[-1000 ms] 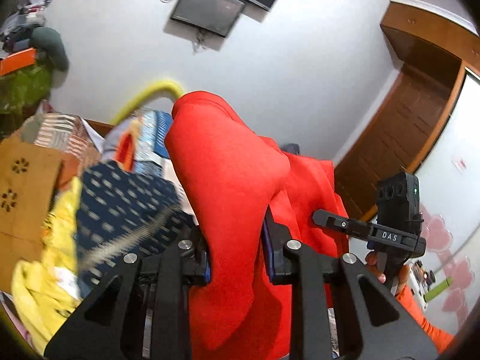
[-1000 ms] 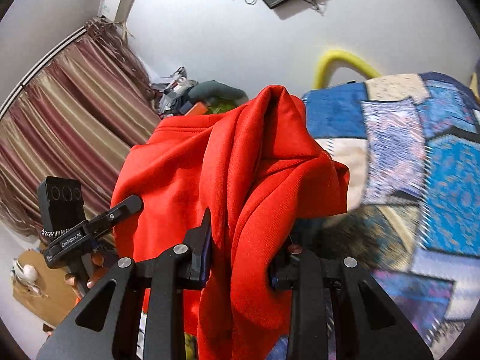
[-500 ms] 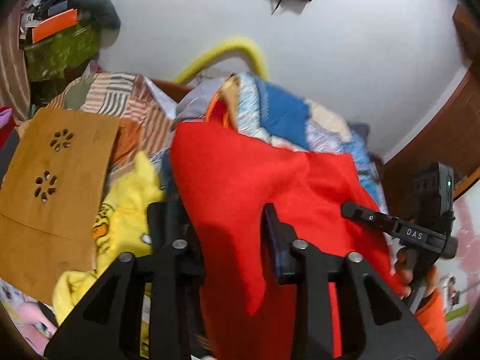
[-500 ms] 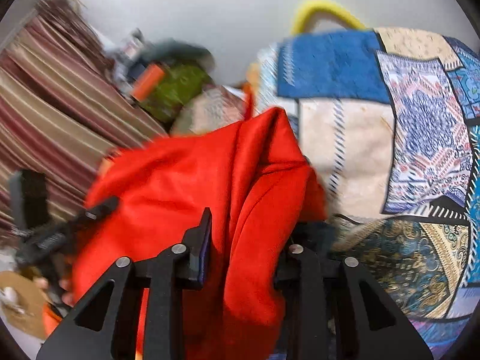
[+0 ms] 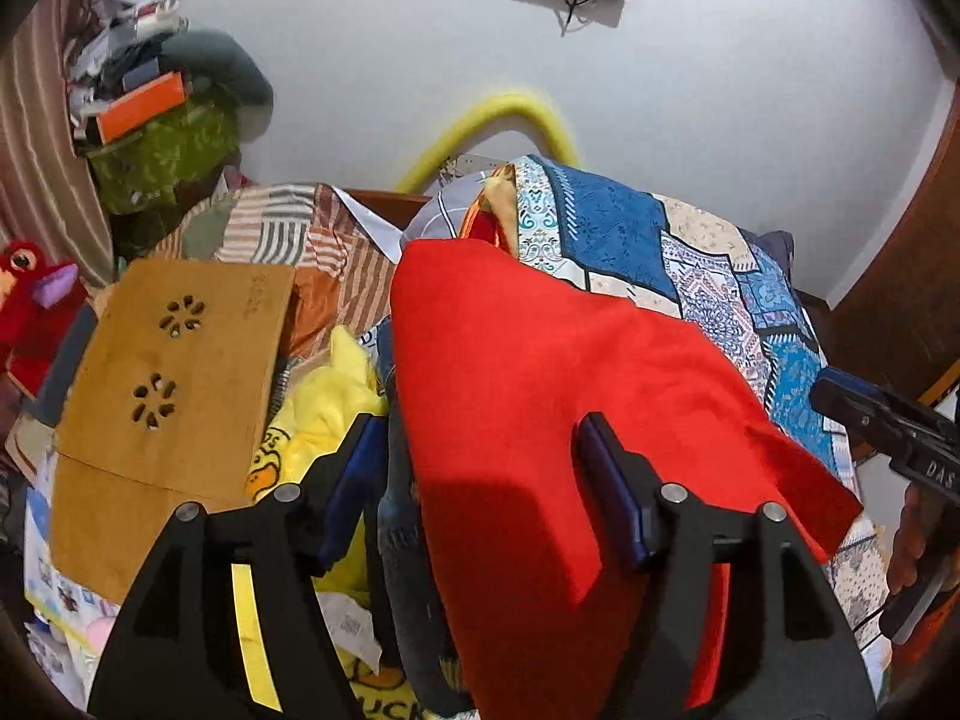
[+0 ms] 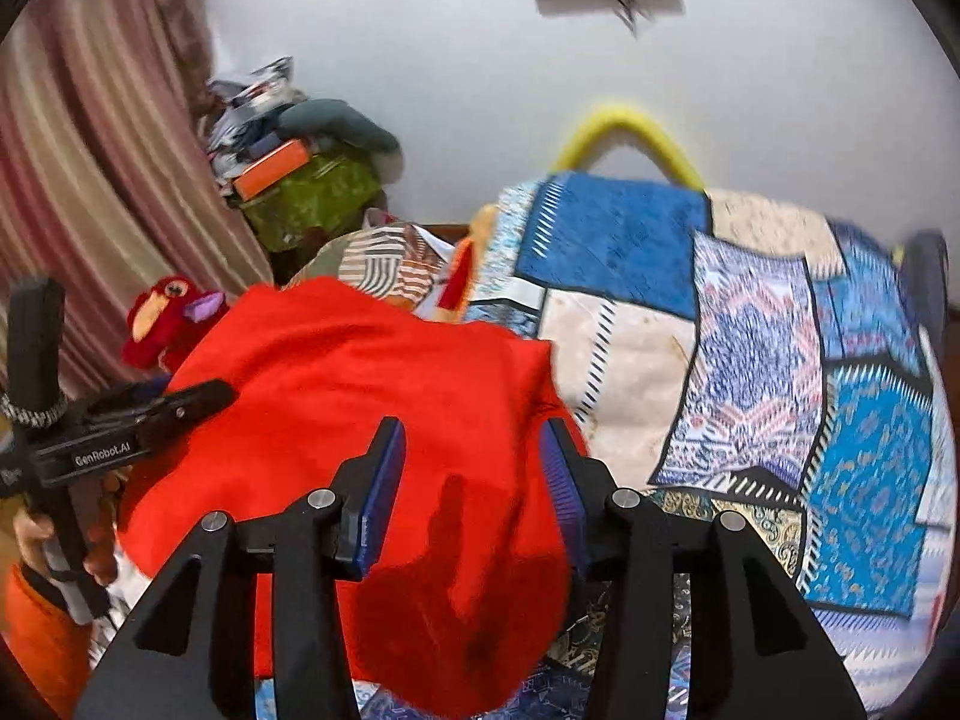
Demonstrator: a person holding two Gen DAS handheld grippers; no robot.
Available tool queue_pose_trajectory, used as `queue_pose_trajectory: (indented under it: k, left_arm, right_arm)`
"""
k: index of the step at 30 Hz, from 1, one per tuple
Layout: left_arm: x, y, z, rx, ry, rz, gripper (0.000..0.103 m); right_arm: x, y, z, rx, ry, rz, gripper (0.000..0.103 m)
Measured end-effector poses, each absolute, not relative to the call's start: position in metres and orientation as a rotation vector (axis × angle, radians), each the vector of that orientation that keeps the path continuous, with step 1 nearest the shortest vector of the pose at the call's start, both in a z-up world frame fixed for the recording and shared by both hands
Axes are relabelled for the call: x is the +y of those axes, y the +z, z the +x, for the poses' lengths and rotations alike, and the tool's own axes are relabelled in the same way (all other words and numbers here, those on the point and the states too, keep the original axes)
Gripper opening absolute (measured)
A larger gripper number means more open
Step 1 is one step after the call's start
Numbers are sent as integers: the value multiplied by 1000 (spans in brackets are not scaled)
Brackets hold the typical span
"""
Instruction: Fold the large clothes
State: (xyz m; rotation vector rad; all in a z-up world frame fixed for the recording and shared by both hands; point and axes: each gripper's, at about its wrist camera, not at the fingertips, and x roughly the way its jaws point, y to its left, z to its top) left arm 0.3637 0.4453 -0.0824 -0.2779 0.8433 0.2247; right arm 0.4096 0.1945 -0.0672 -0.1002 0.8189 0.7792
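Both grippers – left (image 5: pixel 480 480), right (image 6: pixel 474 480) – spread wide around the red garment (image 5: pixel 540 372), apparently letting it settle flat on the bed (image 6: pixel 750 360) for folding.

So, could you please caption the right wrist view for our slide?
Open right gripper over a red garment laid on the patchwork quilt.
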Motion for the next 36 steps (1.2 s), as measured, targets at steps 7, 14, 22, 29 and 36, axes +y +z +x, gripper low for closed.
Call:
queue_pose_trajectory:
  k: [7,14,22,29,36]
  left_arm:
    - [414,-79,326,846,230,-230,82]
    - [398,-74,281,830,197,-253,82]
    - [361,-41,238,765,230,-182,82]
    - [310,24,179,582,201,-131,82]
    - [256,76,107,376,194,-74,82]
  right_arm:
    - [223,-110,385,863,797,-309,45]
    - [190,-125,367,909,759,-357,45]
    - [147,-66,323,825,765,-304,45]
    - [106,12,256,606,818,-164,45]
    - [65,65,185,378,850,-38,45]
